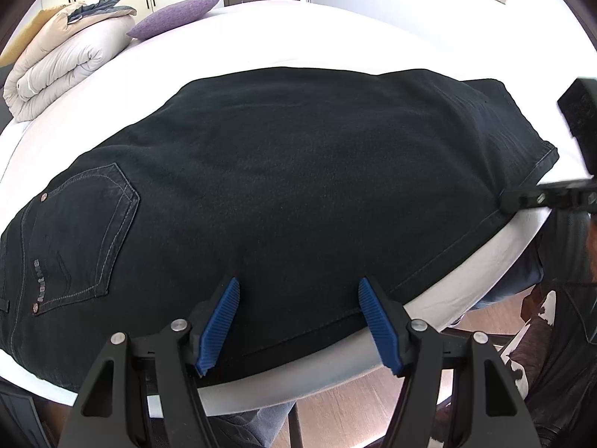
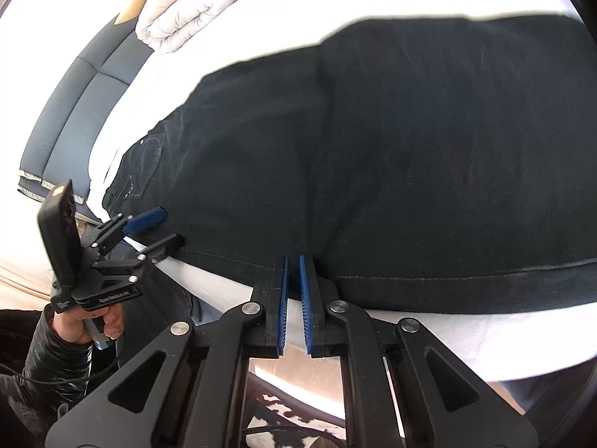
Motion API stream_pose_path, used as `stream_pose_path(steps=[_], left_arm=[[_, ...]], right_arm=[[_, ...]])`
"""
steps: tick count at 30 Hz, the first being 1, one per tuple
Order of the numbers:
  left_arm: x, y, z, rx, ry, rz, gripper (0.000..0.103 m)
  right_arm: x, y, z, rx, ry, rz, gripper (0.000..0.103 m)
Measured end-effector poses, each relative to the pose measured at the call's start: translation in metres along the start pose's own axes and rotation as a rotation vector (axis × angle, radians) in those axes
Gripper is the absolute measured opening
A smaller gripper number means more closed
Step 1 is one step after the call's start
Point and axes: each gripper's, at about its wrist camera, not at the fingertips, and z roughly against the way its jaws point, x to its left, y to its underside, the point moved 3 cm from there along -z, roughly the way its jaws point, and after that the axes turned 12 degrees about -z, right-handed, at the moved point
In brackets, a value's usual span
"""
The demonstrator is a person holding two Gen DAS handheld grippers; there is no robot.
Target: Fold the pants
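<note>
Blue ribbed pads [image 1: 221,330], nearest the lens in the left wrist view, belong to the left gripper [image 1: 298,291]: jaws stand wide apart above the near edge of the pants, nothing between them, the pads not seen pressing the cloth.

Pants [image 1: 283,186]: dark denim, laid flat across the near part of the bed, doubled lengthwise into one long band. Waist end lies toward the bed's left side, with a stitched back pocket [image 1: 80,231] facing up; hem end [image 1: 537,171] lies toward the right, close to the near edge. One long side runs along the bed's near edge.

Right gripper [image 2: 294,265]: jaws drawn narrow, only a thin gap between its blue pads, tips at the hem seam by the near edge. Whether cloth is pinched between them cannot be told. In the left wrist view its black tip touches the pants near the hem corner.

Bed [image 1: 373,37]: white sheet, rounded near rim, carries everything listed.

Rolled duvet [image 1: 63,63]: pale beige, at the far left corner of the bed, folded clothes on top.

Purple pillow [image 1: 175,16]: beside the duvet, along the far edge.

Person's hand [image 2: 84,324]: wrapped around the left gripper's handle, black glossy sleeve below it.

Floor: pale wood, with a cowhide-patterned rug [image 2: 283,425] below the bed's near edge.
</note>
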Motion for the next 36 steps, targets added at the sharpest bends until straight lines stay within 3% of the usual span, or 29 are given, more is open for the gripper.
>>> stream_pose_path(steps=[3,6,9,10,11,12,15,17,21,24,26,29,32,36], left_arm=[[0.001,0.003,0.001,-0.010,-0.001,0.015,0.069],[0.002,0.004,0.004,-0.019,-0.002,0.027,0.068],[0.011,0.005,0.014,-0.040,0.028,0.059,0.068],[0.016,0.004,0.019,-0.050,0.034,0.061,0.068],[0.027,0.001,0.027,-0.068,0.016,0.071,0.067],[0.037,-0.001,0.032,-0.081,-0.004,0.081,0.067],[0.082,-0.020,0.045,-0.124,-0.047,0.123,0.067],[0.102,-0.037,0.042,-0.130,-0.073,0.100,0.067],[0.141,-0.061,0.004,-0.069,-0.057,0.105,0.067],[0.168,-0.045,-0.032,0.053,-0.117,0.107,0.067],[0.182,-0.028,-0.027,0.001,-0.086,0.157,0.067],[0.195,-0.005,-0.018,-0.025,-0.116,0.217,0.067],[0.201,0.005,-0.019,-0.066,-0.080,0.271,0.067],[0.195,0.005,-0.021,-0.060,-0.120,0.248,0.067]], right_arm=[[0.022,-0.014,0.018,-0.051,-0.123,0.023,0.008],[0.039,-0.033,0.004,-0.043,-0.233,0.013,0.008],[0.035,-0.041,-0.034,0.020,-0.201,-0.014,0.008],[0.023,-0.040,-0.047,0.055,-0.166,-0.057,0.004],[0.010,-0.038,-0.054,0.068,-0.184,-0.106,0.000],[0.000,-0.036,-0.052,0.057,-0.241,-0.145,0.000],[-0.016,-0.031,-0.039,0.010,-0.235,-0.161,0.000],[-0.023,-0.027,-0.034,-0.005,-0.235,-0.178,0.000],[-0.020,-0.022,-0.033,-0.019,-0.211,-0.175,0.000],[-0.018,-0.019,-0.030,-0.021,-0.189,-0.163,0.000],[-0.018,-0.019,-0.022,-0.015,-0.170,-0.150,0.000],[0.002,-0.021,-0.009,-0.015,-0.144,-0.079,0.006],[0.046,-0.041,-0.005,-0.037,-0.208,-0.007,0.006],[0.112,-0.079,-0.043,0.017,-0.311,0.003,0.006]])
